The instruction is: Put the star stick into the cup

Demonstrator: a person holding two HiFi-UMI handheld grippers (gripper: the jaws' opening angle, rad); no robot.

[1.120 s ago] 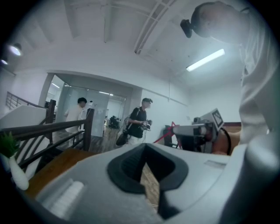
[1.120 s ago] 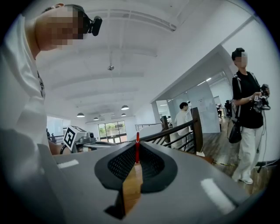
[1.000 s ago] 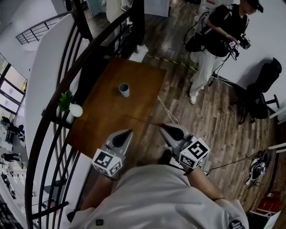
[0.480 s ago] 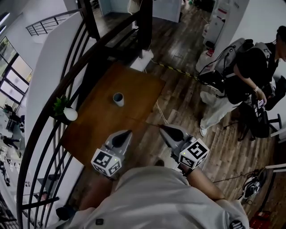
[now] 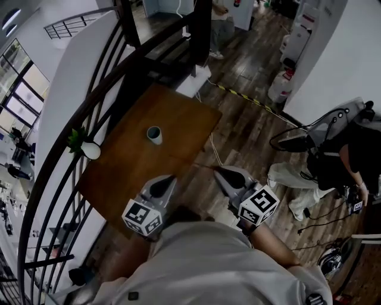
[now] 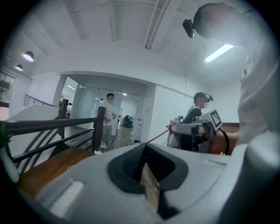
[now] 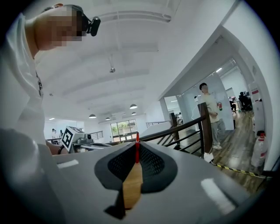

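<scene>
Two grippers in the head view, both held low near the person's body, off the near edge of the table (image 5: 178, 113). Right gripper (image 5: 219, 171) had its jaws closed tight on one red star stick (image 7: 137, 151); the stick stuck out past the jaw tips toward the left, and the left gripper view showed the star end right at the right gripper's tips. Left gripper (image 5: 169, 177) had its jaws together with nothing between them. One cup (image 5: 154, 135), upright, stood alone toward the far middle of the one brown table, well apart from both grippers and the stick. One small green plant in a white pot (image 5: 91, 151) sat at the table's left edge, against the dark curved railing (image 5: 119, 68). Two other people were partly in the head view: one at the right in a dark top and light trousers (image 5: 333, 161), one at the far edge with only the legs (image 5: 220, 15) showing. Wood plank floor around the table.
</scene>
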